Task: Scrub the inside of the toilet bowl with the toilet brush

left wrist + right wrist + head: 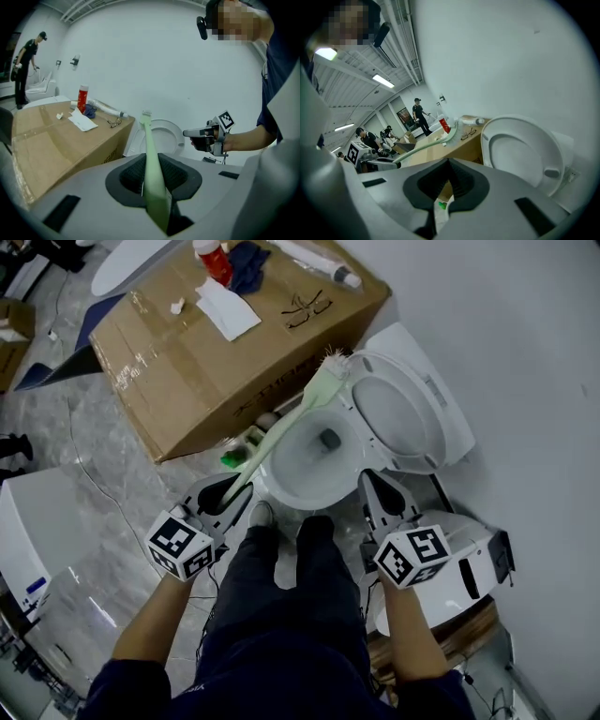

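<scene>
The white toilet bowl (298, 457) stands in front of my feet, with its seat and lid (405, 416) raised against the wall. A pale green toilet brush (291, 423) runs from my left gripper (225, 495) up and to the right. Its bristle head (333, 362) hangs in the air over the bowl's far left rim, outside the bowl. The left gripper (154, 187) is shut on the brush handle (151, 159). My right gripper (373, 486) hovers at the bowl's near right rim, shut and holding nothing. The right gripper view shows the raised seat (525, 154) and the brush (426, 146).
A large cardboard box (216, 343) stands left of the toilet, carrying a red bottle (214, 261), white paper, glasses (309, 307) and a tube. A green item (234, 457) lies between box and bowl. A white fixture (473, 559) sits at right, and the wall lies behind.
</scene>
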Demonstrator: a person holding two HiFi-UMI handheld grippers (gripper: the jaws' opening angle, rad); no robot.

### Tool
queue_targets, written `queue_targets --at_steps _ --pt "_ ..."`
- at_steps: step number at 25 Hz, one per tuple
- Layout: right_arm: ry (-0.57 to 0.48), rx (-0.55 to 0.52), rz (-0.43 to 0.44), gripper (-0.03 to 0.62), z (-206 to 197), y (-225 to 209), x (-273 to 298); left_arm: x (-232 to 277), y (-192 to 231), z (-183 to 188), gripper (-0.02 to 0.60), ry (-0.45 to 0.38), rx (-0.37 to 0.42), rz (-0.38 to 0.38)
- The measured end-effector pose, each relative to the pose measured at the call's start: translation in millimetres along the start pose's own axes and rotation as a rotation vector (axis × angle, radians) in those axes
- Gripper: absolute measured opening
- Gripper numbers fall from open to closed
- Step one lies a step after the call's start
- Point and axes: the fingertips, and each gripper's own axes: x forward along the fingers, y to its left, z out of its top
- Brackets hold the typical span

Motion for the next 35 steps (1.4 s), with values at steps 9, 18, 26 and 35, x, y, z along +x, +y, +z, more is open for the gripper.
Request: queue_targets --at_steps 9,18,26,35 --pt "0.095 0.006 0.042 0.005 -54.5 -45.6 38.4 49.2 14.4 -77.3 0.095 0.103 -0.05 0.062" --pt "0.174 0.019 0.043 0.005 -116.1 -87.0 62.8 94.2 34.7 -161.8 0.095 0.211 -0.084 0.083" --pt "0.223 0.044 0.042 0.005 -164.3 -108.8 78.4 122.5 62.5 -224.1 0.095 0.313 -0.082 0.098" --pt "0.257 0.081 0.027 0.005 -207.9 -129.6 86.5 157.1 82.3 -274.6 0.095 0.393 -0.054 0.087"
